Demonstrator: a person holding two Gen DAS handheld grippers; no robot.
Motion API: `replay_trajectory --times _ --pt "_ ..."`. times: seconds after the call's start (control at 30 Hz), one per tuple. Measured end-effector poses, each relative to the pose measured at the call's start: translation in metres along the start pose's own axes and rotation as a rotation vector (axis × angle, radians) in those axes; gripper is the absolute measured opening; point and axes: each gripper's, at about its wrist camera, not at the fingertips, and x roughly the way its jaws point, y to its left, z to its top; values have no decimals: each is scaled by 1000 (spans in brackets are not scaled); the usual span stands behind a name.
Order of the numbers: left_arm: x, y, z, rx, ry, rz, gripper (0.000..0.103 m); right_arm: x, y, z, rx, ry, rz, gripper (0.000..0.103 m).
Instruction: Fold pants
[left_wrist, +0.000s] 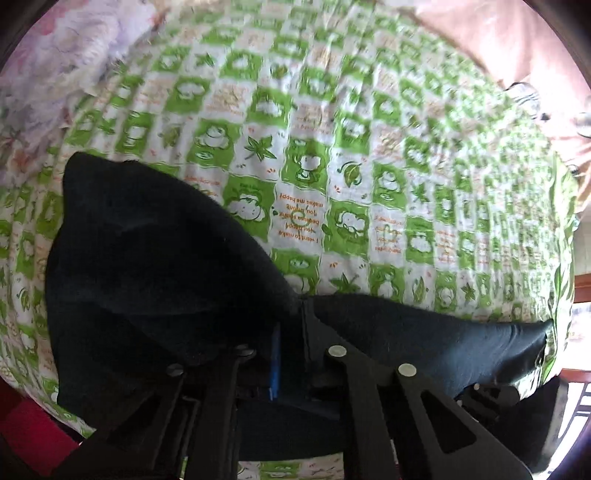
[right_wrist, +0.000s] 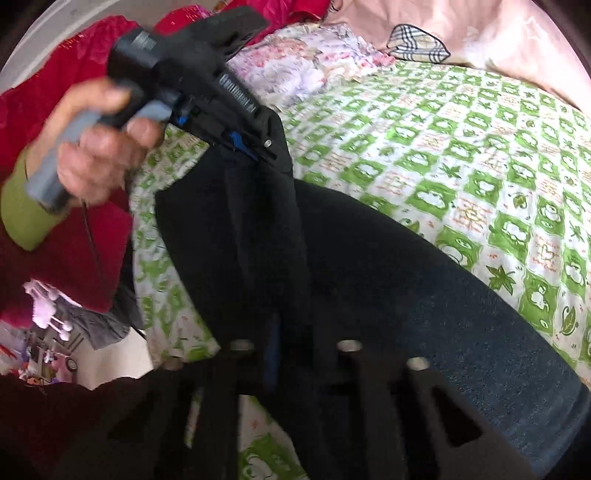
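Observation:
The dark navy pants (left_wrist: 155, 266) hang lifted over a bed with a green and white patterned sheet (left_wrist: 332, 122). My left gripper (left_wrist: 291, 314) is shut on the pants' edge, cloth draping left and right of its fingers. In the right wrist view the left gripper (right_wrist: 266, 151) shows at upper left, held by a hand, pinching the pants (right_wrist: 388, 280). My right gripper (right_wrist: 291, 332) is shut on the same dark cloth, which covers its fingertips.
A floral quilt (right_wrist: 295, 62) and a pink pillow (right_wrist: 498, 44) lie at the head of the bed. A plaid item (right_wrist: 417, 44) rests by the pillow. The person's red top (right_wrist: 66, 236) is at the left. The bed's edge is at the right (left_wrist: 565, 258).

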Motion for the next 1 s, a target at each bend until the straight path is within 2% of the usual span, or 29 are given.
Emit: replay_trajectory --times 0.1,0.2,0.3,0.4,0.47,0.67,1.0 --pt "-30 19 -34 -40 -129 -109 5 -13 12 1 -45 -31 -5 8" --pt "-50 41 -69 -99 -239 -184 5 -21 22 2 -82 -44 -9 7" --pt "-54 62 -101 -197 -302 -269 5 -21 30 1 -125 -28 -26 7" --pt "-52 73 -130 -253 -342 -312 5 -16 36 0 -152 2 -43 7" --pt "-48 80 -149 -275 -356 -324 5 -13 42 -1 -178 21 -56 7" --pt "-34 94 -177 -334 -381 -381 5 -7 52 -4 -223 56 -104 7" --pt "-9 115 -195 -370 -356 -424 5 7 61 -10 -257 119 -143 7"
